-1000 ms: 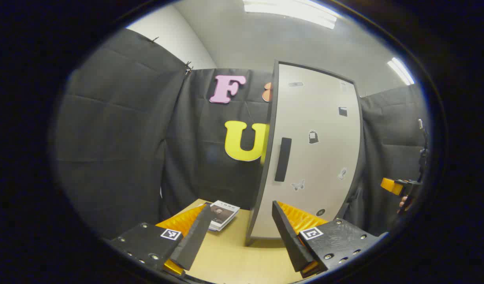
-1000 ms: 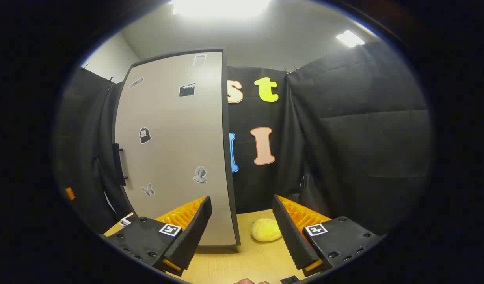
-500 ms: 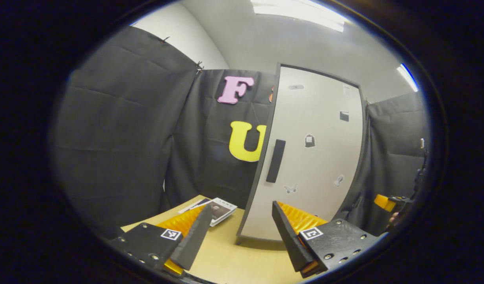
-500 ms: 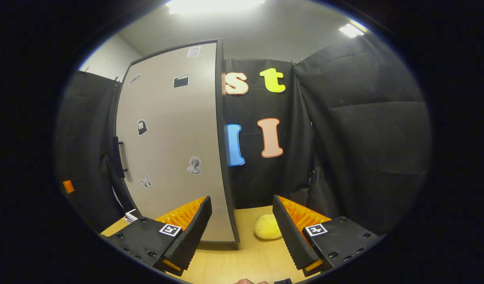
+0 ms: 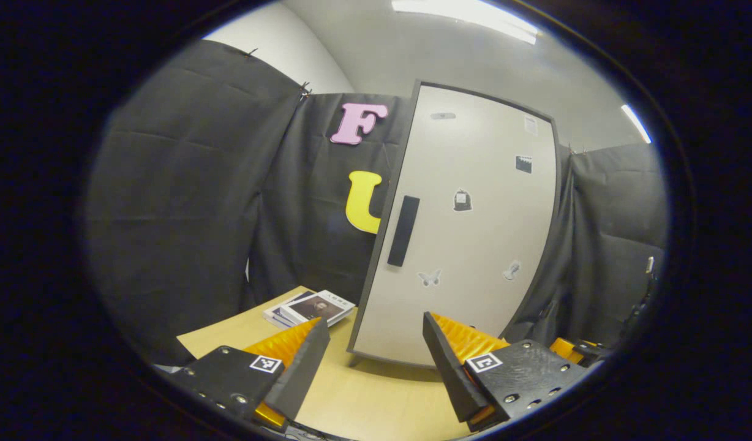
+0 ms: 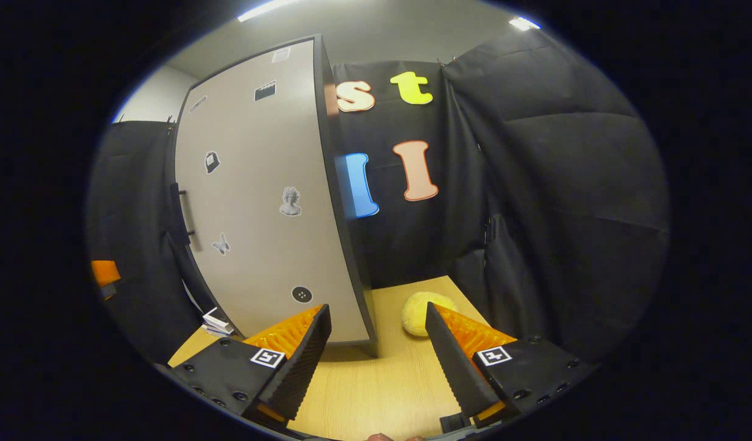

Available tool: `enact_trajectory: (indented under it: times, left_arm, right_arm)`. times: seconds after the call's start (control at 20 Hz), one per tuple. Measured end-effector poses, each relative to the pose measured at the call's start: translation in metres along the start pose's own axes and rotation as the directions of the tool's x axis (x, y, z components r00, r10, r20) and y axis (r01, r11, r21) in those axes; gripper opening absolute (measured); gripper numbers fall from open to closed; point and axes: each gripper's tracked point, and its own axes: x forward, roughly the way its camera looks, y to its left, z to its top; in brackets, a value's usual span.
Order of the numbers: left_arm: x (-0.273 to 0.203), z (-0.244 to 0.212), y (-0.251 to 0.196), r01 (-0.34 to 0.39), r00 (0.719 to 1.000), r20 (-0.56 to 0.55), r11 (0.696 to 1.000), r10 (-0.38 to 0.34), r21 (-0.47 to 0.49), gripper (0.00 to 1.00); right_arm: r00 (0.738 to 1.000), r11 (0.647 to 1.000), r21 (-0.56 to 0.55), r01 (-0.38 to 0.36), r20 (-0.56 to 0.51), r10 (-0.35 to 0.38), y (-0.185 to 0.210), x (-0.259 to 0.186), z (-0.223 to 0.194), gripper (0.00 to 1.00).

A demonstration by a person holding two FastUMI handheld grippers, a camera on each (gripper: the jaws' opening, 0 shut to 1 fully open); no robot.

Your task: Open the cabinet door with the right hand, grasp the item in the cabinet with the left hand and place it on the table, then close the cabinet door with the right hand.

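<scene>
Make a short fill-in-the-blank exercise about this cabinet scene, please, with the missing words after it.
1. The cabinet door is ___.
2. The door's dark handle stands ___, not level.
3. The stack of booklets lies on the ___.
4. Both the left gripper and the right gripper are ___ and hold nothing.

Missing words: shut; upright; table; open

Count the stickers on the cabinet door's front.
7 on the cabinet door: paper slip and oblong along the top, clapperboard, bag, bust, butterfly near the handle, round dot lowest. None looks hidden.
</scene>
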Motion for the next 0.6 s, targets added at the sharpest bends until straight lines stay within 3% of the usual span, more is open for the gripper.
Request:
enact_trajectory:
  times: [0.3, 0.6]
  left_arm:
    - [0.027, -0.011, 0.039, 0.017, 0.998, -0.059, 0.999, -0.019, -0.039, 0.95]
    - [0.042, -0.019, 0.089, 0.05, 0.993, -0.104, 0.997, -0.056, -0.059, 0.93]
  right_arm:
    - [0.997, 0.996, -0.083, -0.039, -0.076, 0.032, 0.043, -0.018, -0.037, 0.98]
    - [1.0, 0.996, -0.088, -0.027, -0.004, 0.027, 0.111, -0.015, -0.001, 0.98]
